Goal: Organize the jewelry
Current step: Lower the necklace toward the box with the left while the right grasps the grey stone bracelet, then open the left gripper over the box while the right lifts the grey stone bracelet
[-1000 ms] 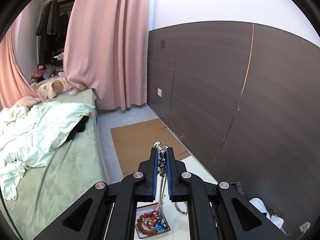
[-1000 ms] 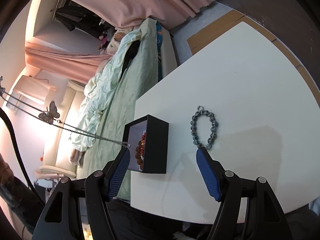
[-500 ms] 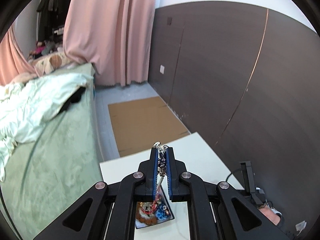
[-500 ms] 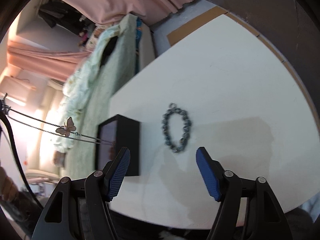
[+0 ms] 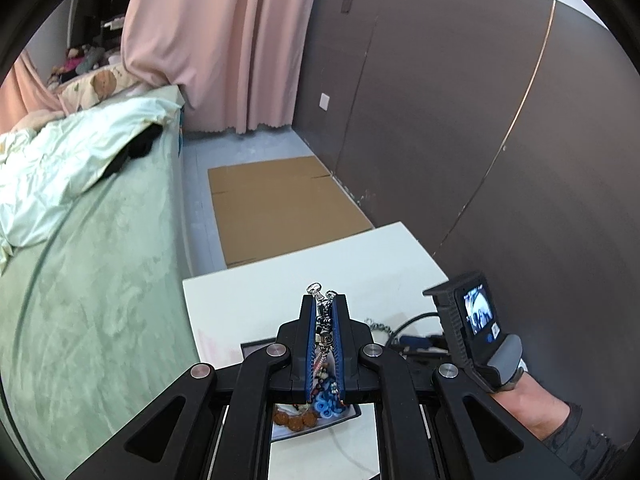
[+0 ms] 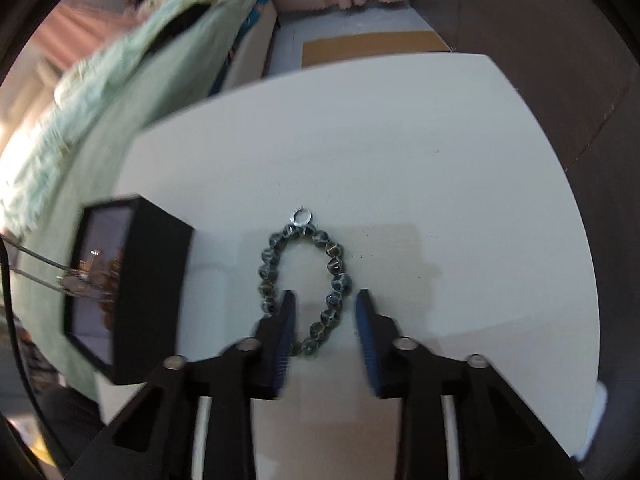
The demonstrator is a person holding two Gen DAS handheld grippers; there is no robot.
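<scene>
The left gripper (image 5: pixel 325 320) pinches a necklace (image 5: pixel 323 326) above the box (image 6: pixel 132 288), while the right gripper (image 6: pixel 325 322), spread, straddles the bracelet (image 6: pixel 304 284) on the worktop (image 6: pixel 440 160) and should close squarely across its beads.

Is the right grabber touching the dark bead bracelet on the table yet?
Cannot tell. In the right wrist view the open right gripper straddles the bracelet; its left finger overlaps the beads, but the blurred picture shows neither contact nor a gap.
</scene>
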